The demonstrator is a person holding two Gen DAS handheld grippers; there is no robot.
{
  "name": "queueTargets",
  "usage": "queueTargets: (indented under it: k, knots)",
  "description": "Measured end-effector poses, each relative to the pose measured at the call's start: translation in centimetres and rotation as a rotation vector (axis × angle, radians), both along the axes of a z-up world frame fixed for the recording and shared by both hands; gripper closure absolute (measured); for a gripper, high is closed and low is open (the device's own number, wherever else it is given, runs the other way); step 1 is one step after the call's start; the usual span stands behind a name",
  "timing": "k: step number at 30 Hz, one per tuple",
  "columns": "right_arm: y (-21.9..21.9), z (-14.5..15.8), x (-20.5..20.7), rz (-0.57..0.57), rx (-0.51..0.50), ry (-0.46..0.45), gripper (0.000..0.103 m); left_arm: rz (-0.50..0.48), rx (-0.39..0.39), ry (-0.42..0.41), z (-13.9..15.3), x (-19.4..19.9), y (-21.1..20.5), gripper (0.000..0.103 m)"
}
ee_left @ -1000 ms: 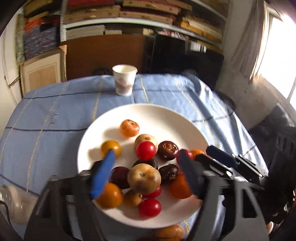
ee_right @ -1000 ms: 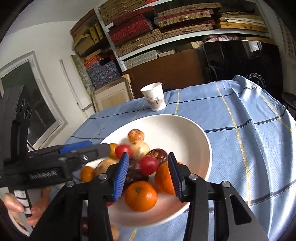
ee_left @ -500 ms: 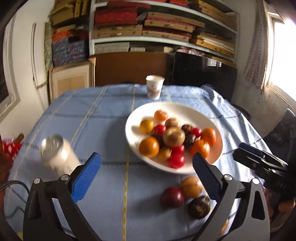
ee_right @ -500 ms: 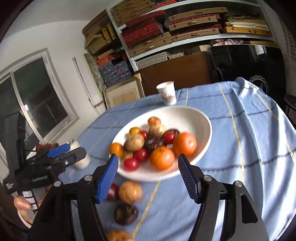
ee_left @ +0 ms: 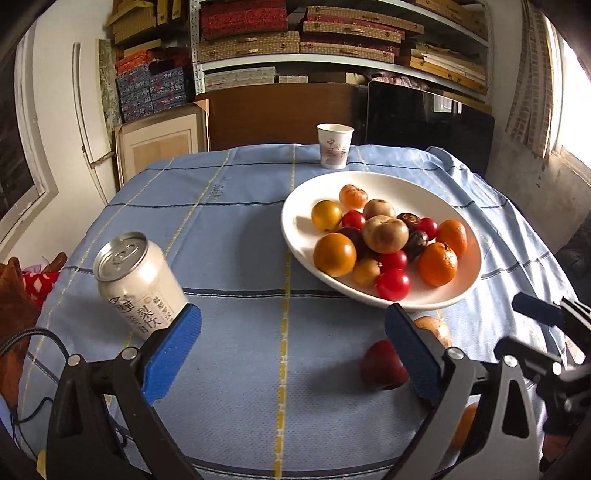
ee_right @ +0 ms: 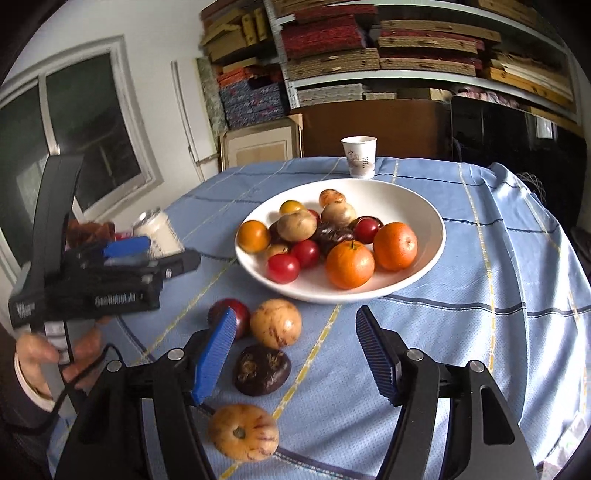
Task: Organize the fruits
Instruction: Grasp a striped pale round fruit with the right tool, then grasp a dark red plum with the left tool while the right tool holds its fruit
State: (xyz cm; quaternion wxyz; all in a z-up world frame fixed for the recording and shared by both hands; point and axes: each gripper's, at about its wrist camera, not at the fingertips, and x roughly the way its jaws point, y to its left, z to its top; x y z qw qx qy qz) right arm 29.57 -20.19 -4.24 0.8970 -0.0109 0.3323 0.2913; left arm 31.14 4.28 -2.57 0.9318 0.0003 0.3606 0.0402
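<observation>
Both grippers have been drawn back from the white plate (ee_right: 424,258) of fruits (ee_right: 332,240); the left gripper (ee_left: 291,350) is spread wide, the right gripper (ee_right: 295,354) part-spread, having just been opening, both empty. A blue checked tablecloth (ee_left: 221,229) is backed by stacked shelves (ee_left: 332,33). "GenRobot.AI" is read on the left tool; Chinese characters are printed on the can (ee_left: 136,280) and paper cup (ee_left: 334,146).

Home storeroom: box-stacked shelves (ee_left: 332,33), tablecloth (ee_left: 240,229)
</observation>
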Motion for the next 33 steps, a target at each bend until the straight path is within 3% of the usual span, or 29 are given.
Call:
queueTargets:
  k: [9, 13, 26, 29, 33]
  knots:
    - [0.8, -0.8, -2.8, 0.124, -0.088, 0.031, 0.034, 0.046, -0.066, 0.032, -0.5, 0.2, 2.2, 0.005]
    - [1.8, -2.1, -3.4, 0.175, -0.152, 0.085, 0.034, 0.048, -0.058, 0.037, -0.8, 0.1, 2.1, 0.005]
    - [3.0, -3.9, -4.6, 0.228, -0.256, 0.118, 0.034, 0.044, -0.043, 0.055, -1.5, -0.1, 2.0, 0.005]
    - [3.2, -4.4, -4.7, 0.239, -0.277, 0.14, 0.056, 0.045, -0.046, 0.06, -1.6, 0.0, 2.0, 0.005]
    - [2.4, -3.8, -4.3, 0.218, -0.23, 0.145, 0.058, 0.037, -0.051, 0.065, -1.7, 0.0, 1.9, 0.005]
